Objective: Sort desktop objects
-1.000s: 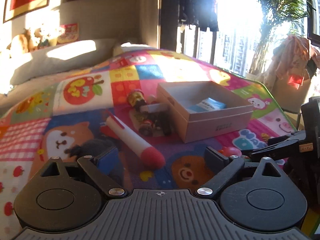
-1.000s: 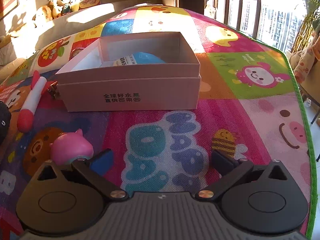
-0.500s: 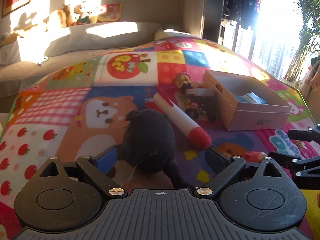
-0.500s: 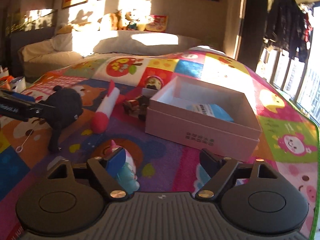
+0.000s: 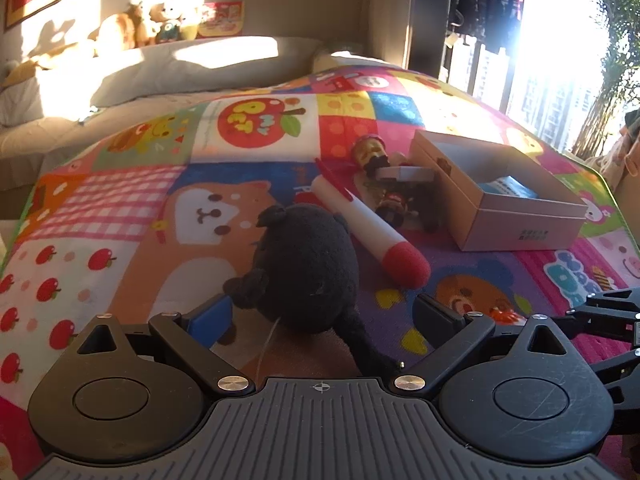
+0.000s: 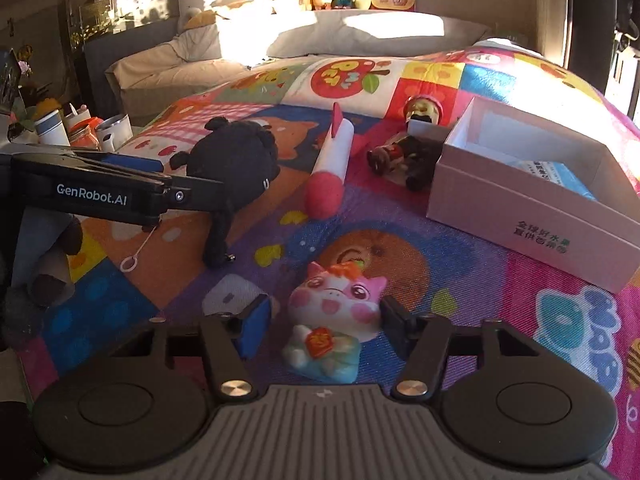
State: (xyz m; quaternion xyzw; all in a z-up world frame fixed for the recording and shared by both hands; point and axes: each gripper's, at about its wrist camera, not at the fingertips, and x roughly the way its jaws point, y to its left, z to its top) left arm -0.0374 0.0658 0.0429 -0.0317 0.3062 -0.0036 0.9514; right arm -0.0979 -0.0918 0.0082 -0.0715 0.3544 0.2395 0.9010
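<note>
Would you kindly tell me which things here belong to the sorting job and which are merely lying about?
Job:
black plush toy
pink cat figure
red-tipped white tube
small figurines
open box

Lying about:
pillow
stuffed animals on the ledge
cups and jar

Both grippers are showing black linkage arms, silver pivot screws, ribbed grey bases and blue pads; the left gripper [image 6: 192, 196] is bearing white "GenRobot.AI" lettering.
</note>
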